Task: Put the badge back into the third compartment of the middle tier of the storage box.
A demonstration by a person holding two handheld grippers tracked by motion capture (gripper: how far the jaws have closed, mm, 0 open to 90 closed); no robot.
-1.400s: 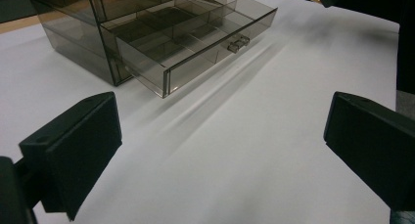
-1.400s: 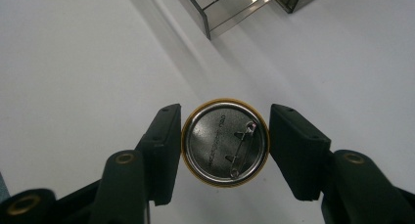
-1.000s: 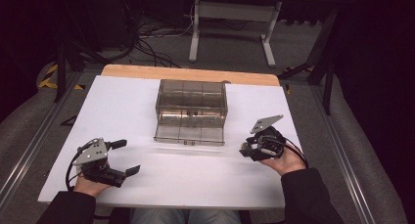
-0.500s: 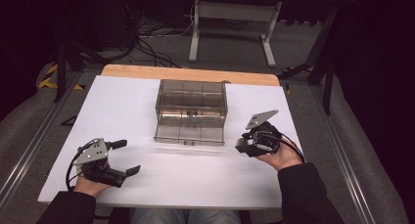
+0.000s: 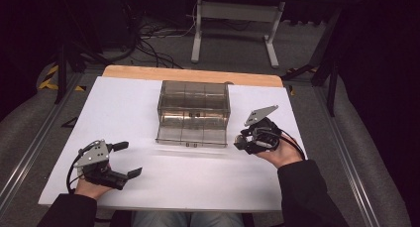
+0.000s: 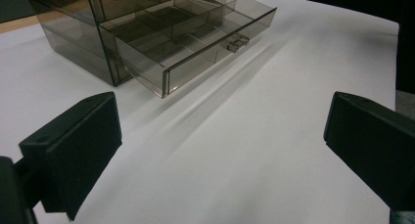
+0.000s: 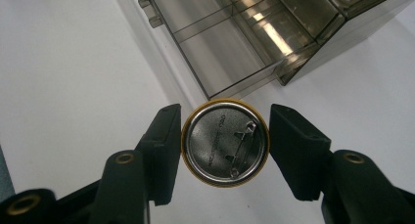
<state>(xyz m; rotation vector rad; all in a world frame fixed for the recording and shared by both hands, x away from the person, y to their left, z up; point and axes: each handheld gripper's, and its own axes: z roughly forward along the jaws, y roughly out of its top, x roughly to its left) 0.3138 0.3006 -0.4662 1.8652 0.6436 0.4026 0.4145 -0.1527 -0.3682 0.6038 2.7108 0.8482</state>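
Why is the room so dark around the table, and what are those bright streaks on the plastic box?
High view: light falls on the white table; the surroundings stay dim. Right gripper view: glare streaks the drawer box, and the pin badge looks sharp. Left gripper view: soft drawer shadow on the table.

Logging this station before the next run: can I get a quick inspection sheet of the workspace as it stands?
Surface: white table top, wooden edge at the far side.
Job's things: smoky clear drawer box, bottom drawer pulled out, its compartments look empty; round pin badge, back side with pin facing the camera.
Clutter: nothing seen.
Grippers: right gripper shut on the badge by its rim, beside the drawer's corner; left gripper open, fingers wide apart with nothing between them.
Cables: one trails from each gripper; loose cables on the floor beyond the table.
Surroundings: dark room, grey floor, white stand legs behind the table.
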